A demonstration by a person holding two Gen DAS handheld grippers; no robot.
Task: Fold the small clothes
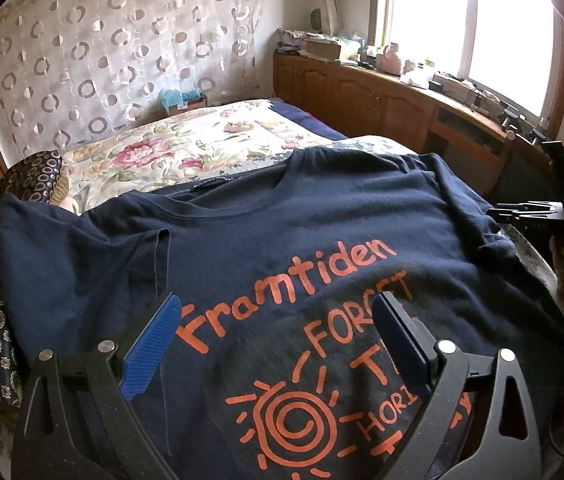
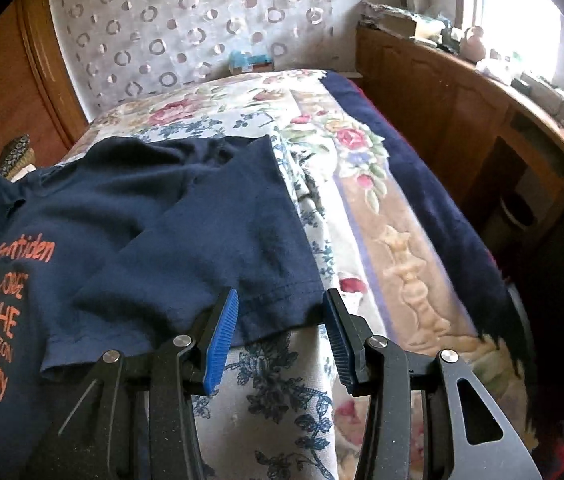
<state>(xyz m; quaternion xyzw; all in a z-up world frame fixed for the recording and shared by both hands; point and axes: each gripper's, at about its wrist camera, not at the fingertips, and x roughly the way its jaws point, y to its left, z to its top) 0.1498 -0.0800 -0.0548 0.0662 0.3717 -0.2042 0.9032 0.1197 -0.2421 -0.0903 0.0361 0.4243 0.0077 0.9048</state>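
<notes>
The left gripper hung spread above the chest of one navy T-shirt, its blue pads clear of the cloth. Between them ran the orange print: "Framtiden", then "FOR…", "T…" and "HORI…" partly hidden, beside a spiral sun drawing. In the right wrist view the same print read "…ntiden", "…HE", "HORIZON" and "Today". The right gripper also stood spread, the hem of one sleeve lying between its two fingers without being pinched. The shirt lay front up and flat on a bed, over a blue-flowered sheet and a rose-patterned blanket. A small neck label carried white lettering too fine to read. Beyond the bed hung one curtain with ring patterns, a box below it. A wooden cabinet under a window held clutter too small to count.
</notes>
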